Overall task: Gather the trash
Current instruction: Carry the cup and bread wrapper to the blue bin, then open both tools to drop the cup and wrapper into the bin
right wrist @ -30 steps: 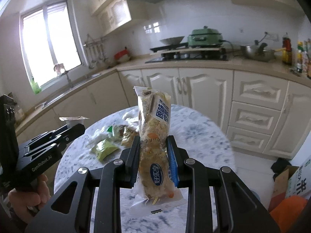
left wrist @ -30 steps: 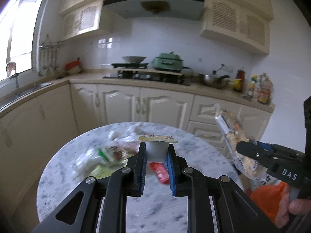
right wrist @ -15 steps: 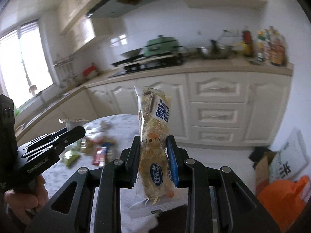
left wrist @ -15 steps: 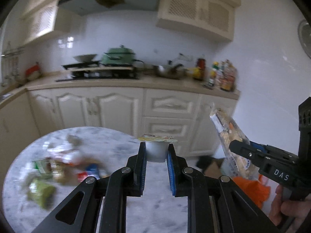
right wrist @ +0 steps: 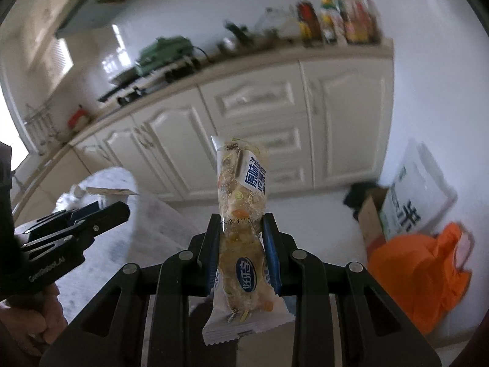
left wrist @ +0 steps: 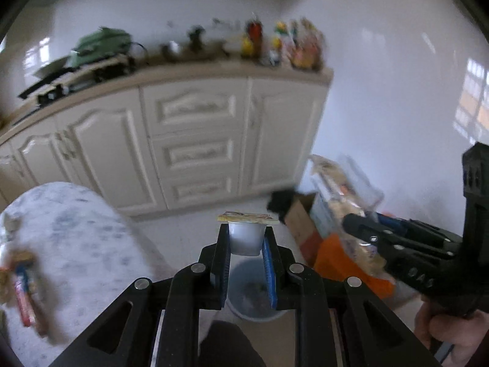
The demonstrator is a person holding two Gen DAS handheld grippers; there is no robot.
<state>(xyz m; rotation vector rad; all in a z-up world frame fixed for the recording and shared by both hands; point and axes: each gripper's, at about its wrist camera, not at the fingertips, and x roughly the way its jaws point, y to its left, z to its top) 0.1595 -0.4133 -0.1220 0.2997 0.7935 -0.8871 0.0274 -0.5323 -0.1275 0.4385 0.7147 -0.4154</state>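
While jaws pinch a cup (left wrist: pixel 246 238), the bin (left wrist: pixel 255 290) gapes below.

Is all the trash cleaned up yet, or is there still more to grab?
Not yet. The left gripper holds a small white cup above the gray bin on the floor, and the right gripper clamps a snack wrapper. Neither is dropped in yet. More wrappers lie on the marble table, so there is more to grab.
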